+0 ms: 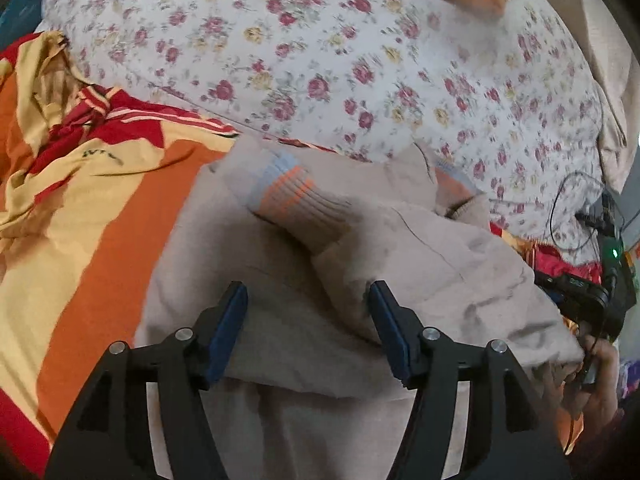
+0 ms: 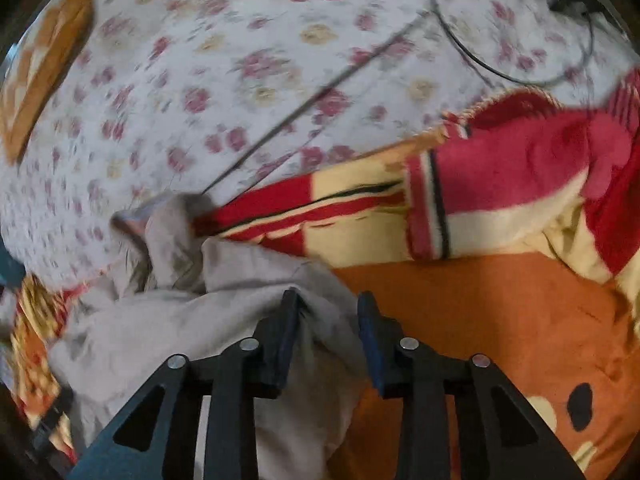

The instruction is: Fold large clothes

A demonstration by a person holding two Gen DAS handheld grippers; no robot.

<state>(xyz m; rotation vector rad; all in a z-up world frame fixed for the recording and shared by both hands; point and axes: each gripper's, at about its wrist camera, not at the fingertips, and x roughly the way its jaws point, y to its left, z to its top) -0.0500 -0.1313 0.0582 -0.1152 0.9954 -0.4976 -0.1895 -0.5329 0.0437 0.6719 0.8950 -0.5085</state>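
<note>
A beige sweatshirt [image 1: 420, 256] lies crumpled on the bed, with a ribbed cuff [image 1: 288, 196] striped orange and pale blue folded on top. My left gripper [image 1: 308, 294] hovers open over its near part, the cloth lying under the wide gap between its blue pads. In the right wrist view the same sweatshirt [image 2: 168, 328] fills the lower left. My right gripper [image 2: 329, 302] stands at its right edge with the jaws narrowed around a raised fold, a little space left beside the right pad. At the sweatshirt's right corner in the left wrist view is a person's hand [image 1: 596, 368].
An orange, yellow and red striped blanket [image 1: 80, 208] covers the bed under the sweatshirt. A white floral cover [image 1: 320, 52] lies beyond it. A black cable [image 2: 500, 68] loops over that cover at the far right, and a red plush fold [image 2: 520, 160] sits on the blanket [image 2: 500, 312].
</note>
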